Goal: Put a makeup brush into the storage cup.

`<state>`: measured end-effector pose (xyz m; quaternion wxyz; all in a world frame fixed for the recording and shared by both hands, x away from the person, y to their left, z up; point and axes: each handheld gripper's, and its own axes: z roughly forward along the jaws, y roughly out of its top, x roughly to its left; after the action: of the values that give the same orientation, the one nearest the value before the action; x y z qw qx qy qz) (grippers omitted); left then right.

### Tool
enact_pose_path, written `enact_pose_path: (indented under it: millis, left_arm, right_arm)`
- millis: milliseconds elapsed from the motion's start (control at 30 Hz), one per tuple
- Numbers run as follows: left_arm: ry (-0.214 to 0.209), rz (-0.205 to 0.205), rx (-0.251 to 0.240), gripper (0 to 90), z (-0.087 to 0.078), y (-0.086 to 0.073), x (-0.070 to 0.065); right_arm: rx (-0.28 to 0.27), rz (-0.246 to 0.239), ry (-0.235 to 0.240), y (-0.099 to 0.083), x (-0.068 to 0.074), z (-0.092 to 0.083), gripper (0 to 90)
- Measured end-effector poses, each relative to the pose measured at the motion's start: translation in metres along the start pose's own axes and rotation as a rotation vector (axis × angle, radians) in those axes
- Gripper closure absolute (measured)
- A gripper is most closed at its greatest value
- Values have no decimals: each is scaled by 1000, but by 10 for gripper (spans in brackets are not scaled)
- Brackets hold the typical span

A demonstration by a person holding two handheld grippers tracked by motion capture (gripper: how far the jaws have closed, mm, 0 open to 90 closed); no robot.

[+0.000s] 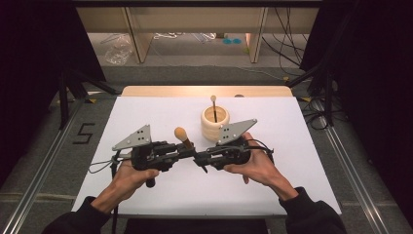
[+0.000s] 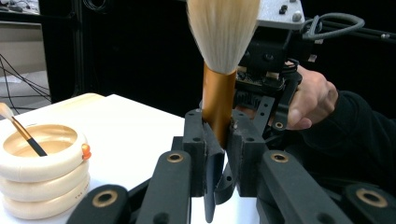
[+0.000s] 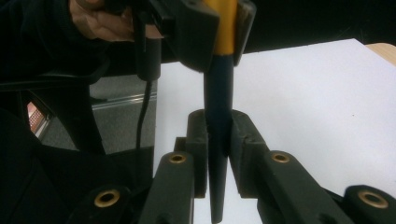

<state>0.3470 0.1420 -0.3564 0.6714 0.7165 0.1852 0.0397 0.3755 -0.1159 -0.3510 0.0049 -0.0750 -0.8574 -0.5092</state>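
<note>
Black grippers, grey triangular plates, brass pivots, dark sleeves [image 1: 311,214]

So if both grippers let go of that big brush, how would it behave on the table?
The brush has a round gold ferrule and a tapered dark handle, so it would probably roll, likely in a curve. The soft bristle head looks floppy and would likely splay under pressure. It seems light: the left gripper and right gripper hold it by narrow pinches.

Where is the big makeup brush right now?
High view: the big brush is at table centre, clamped between the left tool and right tool, just left of the ringed wooden holder.
</note>
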Motion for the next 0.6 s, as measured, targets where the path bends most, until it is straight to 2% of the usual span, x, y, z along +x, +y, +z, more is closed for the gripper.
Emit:
enact_pose_path:
  millis: [167,500,533,600]
  left_arm:
    - [12,43,37,787,2,1,-3]
    - [11,39,41,786,3,3,-1]
    - [21,22,40,786,3,2,-2]
    - [22,26,39,785,3,2,-2]
  right_arm:
    - [-6,-5,-8,0,1,2,797]
    - [-13,-9,-11,-1,0,2,801]
    - [-13,-7,-9,-1,0,3,801]
    - [-14,-6,-10,-2,0,3,802]
